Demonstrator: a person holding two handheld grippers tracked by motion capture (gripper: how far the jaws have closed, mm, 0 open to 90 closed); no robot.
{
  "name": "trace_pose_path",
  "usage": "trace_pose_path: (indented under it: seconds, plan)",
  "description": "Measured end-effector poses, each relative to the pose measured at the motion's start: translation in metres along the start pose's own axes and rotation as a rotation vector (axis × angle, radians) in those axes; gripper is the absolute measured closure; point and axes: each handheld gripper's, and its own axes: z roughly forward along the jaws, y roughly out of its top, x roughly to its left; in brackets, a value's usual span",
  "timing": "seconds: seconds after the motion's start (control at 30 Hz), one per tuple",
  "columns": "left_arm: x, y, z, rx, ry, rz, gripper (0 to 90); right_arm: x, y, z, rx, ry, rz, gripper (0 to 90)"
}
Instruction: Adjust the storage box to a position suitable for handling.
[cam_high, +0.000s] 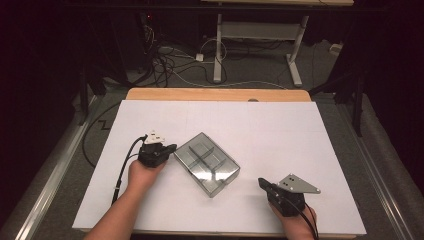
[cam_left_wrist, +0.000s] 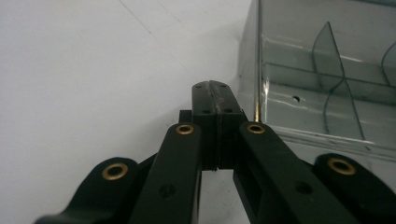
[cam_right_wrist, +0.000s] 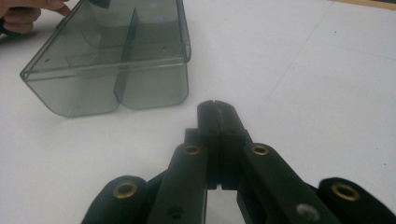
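Note:
A clear grey plastic box (cam_high: 206, 163) with inner dividers lies askew in the middle of the white table; its compartments look empty. My left gripper (cam_high: 171, 148) is shut, its tips just beside the box's left corner. In the left gripper view the jaws (cam_left_wrist: 215, 91) are pressed together with the box wall (cam_left_wrist: 254, 70) close on their right. My right gripper (cam_high: 262, 183) is shut too, a short way off the box's near right end. Its own view has the closed tips (cam_right_wrist: 217, 108) pointing past the box's end wall (cam_right_wrist: 112, 88), with nothing between them.
The white table top (cam_high: 280, 135) has free room on the far side and to the right. A wooden edge (cam_high: 215, 94) runs along the back. Beyond it are floor cables (cam_high: 170, 65) and a desk frame (cam_high: 260, 35). A hand (cam_right_wrist: 28, 14) shows behind the box.

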Motion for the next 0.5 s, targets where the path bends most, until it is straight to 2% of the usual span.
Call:
trace_pose_path:
  seconds: [0.13, 0.33, 0.5]
  plan:
    - [-0.001, -0.002, 0.004, 0.031, 0.0, -0.01, 87.8, 0.001, -0.003, -0.002, -0.001, 0.011, 0.003, 90.0]
    - [-0.008, -0.004, 0.001, 0.051, -0.005, 0.029, 87.8, 0.003, -0.003, -0.002, 0.002, 0.022, -0.004, 90.0]
    - [-0.019, -0.013, -0.007, 0.046, -0.016, 0.044, 87.8, 0.004, -0.003, 0.0, 0.008, 0.022, -0.003, 90.0]
